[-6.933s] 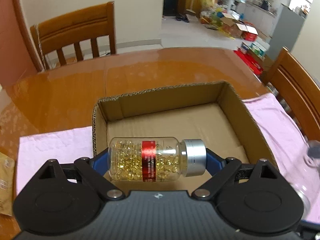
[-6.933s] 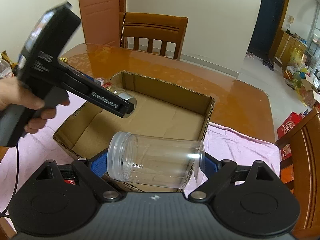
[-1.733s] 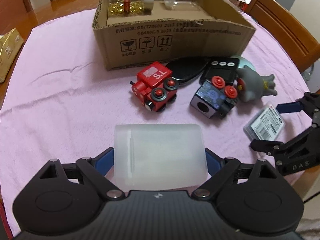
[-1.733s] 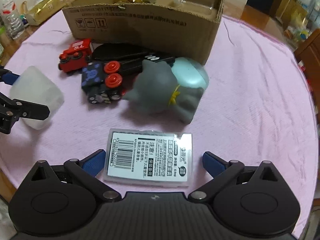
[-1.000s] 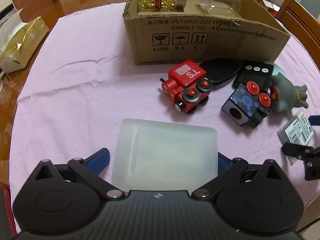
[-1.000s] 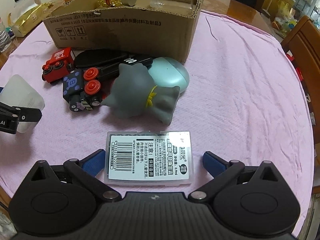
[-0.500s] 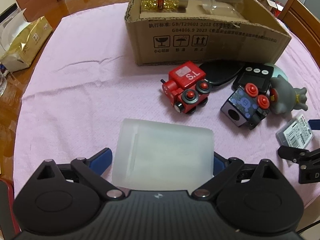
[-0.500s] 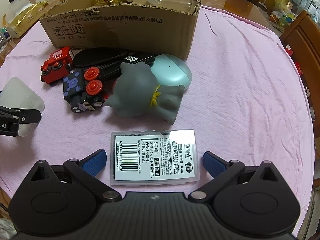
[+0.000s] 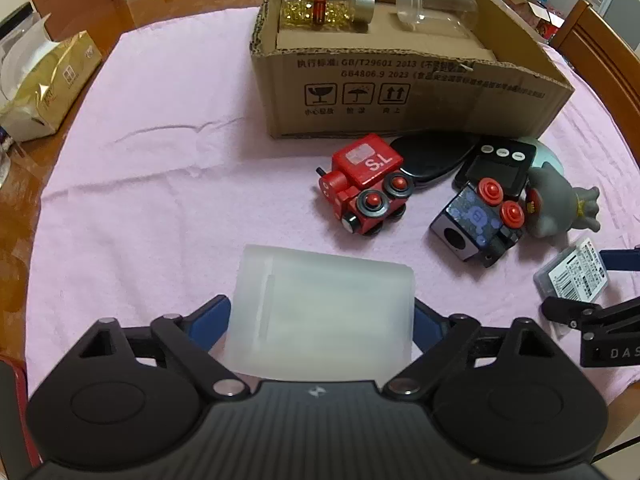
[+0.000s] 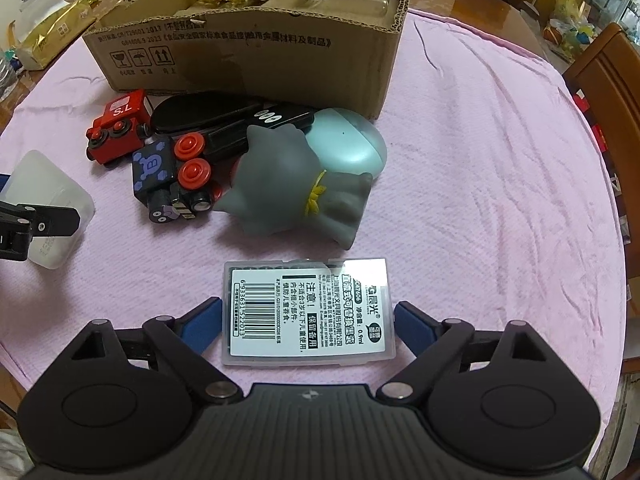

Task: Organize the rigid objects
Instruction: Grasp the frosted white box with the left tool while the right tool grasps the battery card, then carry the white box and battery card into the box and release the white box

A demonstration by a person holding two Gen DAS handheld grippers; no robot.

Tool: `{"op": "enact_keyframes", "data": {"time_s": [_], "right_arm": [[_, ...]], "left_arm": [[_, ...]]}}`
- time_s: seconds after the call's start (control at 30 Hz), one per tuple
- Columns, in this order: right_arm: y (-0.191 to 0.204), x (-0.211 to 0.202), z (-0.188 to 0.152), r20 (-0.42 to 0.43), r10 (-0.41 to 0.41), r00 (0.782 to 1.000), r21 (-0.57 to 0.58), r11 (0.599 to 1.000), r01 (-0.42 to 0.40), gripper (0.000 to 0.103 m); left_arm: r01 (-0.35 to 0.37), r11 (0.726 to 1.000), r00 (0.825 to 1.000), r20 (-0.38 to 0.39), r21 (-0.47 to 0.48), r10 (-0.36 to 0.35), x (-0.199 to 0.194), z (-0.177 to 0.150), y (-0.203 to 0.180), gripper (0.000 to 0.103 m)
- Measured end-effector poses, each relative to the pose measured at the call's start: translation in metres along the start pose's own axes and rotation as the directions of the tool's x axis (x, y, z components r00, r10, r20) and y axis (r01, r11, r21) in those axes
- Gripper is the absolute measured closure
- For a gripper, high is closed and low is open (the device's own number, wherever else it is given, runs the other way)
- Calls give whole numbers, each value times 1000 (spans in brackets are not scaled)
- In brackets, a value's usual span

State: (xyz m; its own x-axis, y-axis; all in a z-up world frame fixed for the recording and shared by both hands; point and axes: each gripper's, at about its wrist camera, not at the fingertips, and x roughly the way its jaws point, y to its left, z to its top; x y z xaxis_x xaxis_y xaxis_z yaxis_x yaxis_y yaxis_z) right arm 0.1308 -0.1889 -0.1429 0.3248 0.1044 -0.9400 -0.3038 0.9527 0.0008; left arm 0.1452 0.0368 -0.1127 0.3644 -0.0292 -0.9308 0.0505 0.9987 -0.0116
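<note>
A frosted plastic box (image 9: 320,312) lies on the pink cloth between the blue pads of my left gripper (image 9: 322,312). Its jaws are closing and both pads touch the box's sides. A clear flat case with a barcode label (image 10: 308,312) lies between the pads of my right gripper (image 10: 308,316). Those jaws are closing too, and the pads meet the case's short ends. The cardboard box (image 9: 400,92) at the back holds a capsule bottle (image 9: 324,4) and an empty clear jar (image 9: 436,8).
In front of the carton lie a red toy train (image 9: 364,184), a dark toy block with red wheels (image 9: 476,220), a black remote (image 9: 500,164), a grey soft figure (image 10: 304,196) and a pale blue shell (image 10: 352,148). A gold pack (image 9: 48,88) sits far left. Chairs stand around the table.
Both pairs of jaws have narrowed onto their objects: the left onto the frosted box, the right onto the labelled case. Neither hand has shifted noticeably.
</note>
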Motion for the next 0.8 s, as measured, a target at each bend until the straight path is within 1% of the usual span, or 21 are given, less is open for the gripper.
{"op": "enact_keyframes", "data": {"time_s": [0.1, 0.13, 0.17, 0.23, 0.43, 0.63, 0.8], "right_arm": [[0, 3, 1, -14, -6, 1000, 8, 1000, 6, 3], [-1, 3, 0, -14, -6, 1000, 11, 1000, 6, 3], [-1, 3, 0, -14, -4, 1000, 6, 1000, 5, 3], [-1, 1, 0, -14, 0, 1000, -2, 1000, 0, 9], [4, 0, 1, -27, 16, 1000, -32, 999, -17, 10], [6, -10, -1, -35, 46, 998, -61, 997, -48, 10], [6, -32, 5, -23, 77, 997, -111, 991, -79, 10]], "left_arm": [[1, 1000, 1000, -3, 4, -1, 1, 1, -1, 15], [7, 1000, 1000, -3, 6, -7, 1, 1, -1, 19], [12, 1000, 1000, -4, 5, -12, 0, 1, -1, 19], [12, 1000, 1000, -7, 4, -12, 0, 1, 0, 19], [25, 999, 1000, -14, 31, -24, -2, 2, 1, 19], [47, 993, 999, -22, 106, -45, -18, 8, 1, 19], [62, 976, 998, -11, 207, -61, -42, 18, -2, 19]]}}
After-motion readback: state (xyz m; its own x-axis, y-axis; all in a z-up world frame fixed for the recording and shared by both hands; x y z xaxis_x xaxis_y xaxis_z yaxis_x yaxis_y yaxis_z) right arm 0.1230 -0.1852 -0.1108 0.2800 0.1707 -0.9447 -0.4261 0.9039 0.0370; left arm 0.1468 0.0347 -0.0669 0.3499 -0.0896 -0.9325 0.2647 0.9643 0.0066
